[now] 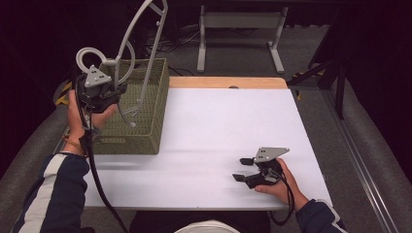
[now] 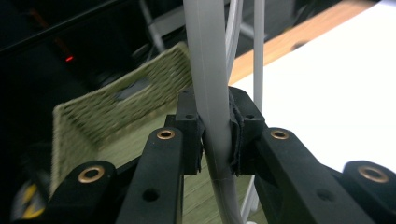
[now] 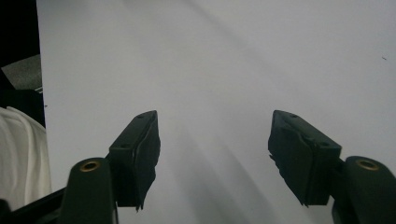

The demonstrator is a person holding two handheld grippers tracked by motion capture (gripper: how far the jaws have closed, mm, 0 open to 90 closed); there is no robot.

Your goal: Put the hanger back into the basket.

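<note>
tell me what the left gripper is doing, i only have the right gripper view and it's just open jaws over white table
Observer: The left gripper is raised over a green woven basket at the table's far left corner.
Operator: holding anything
Observer: Yes, its jaws are shut on a grey hanger; in the left gripper view a strip of the hanger is pinched between the pads.
Operator: is the hanger in the basket or out
Observer: Its hook curls above the gripper, the frame rises well above the basket rim and one thin end dips inside.
Operator: where's my right gripper from above
Observer: The right gripper sits low near the table's near edge, right of centre, jaws pointing left.
</note>
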